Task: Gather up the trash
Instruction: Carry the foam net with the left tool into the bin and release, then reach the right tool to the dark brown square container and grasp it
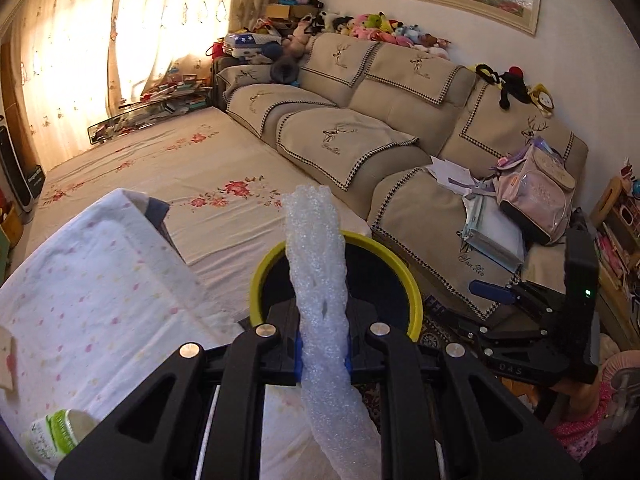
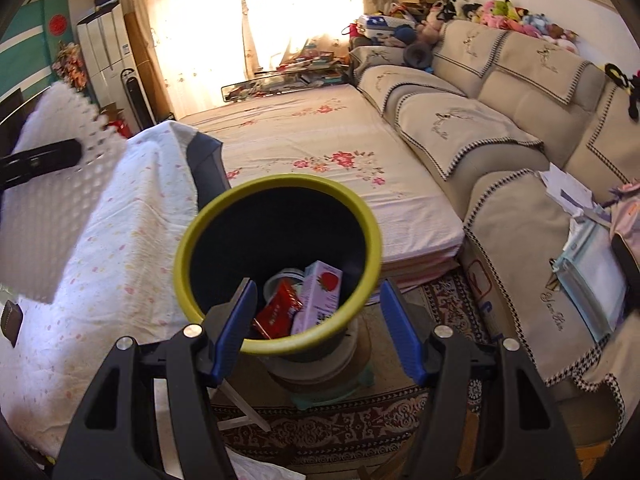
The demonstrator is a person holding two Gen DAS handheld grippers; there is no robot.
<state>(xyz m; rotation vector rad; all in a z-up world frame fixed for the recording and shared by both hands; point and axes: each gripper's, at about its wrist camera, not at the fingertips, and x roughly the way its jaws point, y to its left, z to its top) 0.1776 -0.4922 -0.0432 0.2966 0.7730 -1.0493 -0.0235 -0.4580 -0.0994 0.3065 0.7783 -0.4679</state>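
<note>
A long twisted strip of white bubble wrap (image 1: 320,300) runs up the lower centre of the left wrist view, its long axis near vertical, leaning slightly left at the top. The left gripper (image 1: 324,354) is clamped on it at mid-length, blue pads pressed into both sides; 1 end rises past the far rim of the yellow-rimmed bin (image 1: 412,292), the other trails toward the bottom edge.

In the right wrist view the same wrap (image 2: 44,200) fills the left edge, held well left of the bin (image 2: 276,338), above the white dotted cloth (image 2: 136,240). The bin's round mouth is unobstructed, holding a red packet (image 2: 278,312) and a strawberry carton (image 2: 320,300). The right gripper (image 2: 316,328) stands wide apart and empty, 1 finger either side of the near rim. The floral bed (image 2: 320,136) lies behind, the sofa (image 2: 520,220) at right.
</note>
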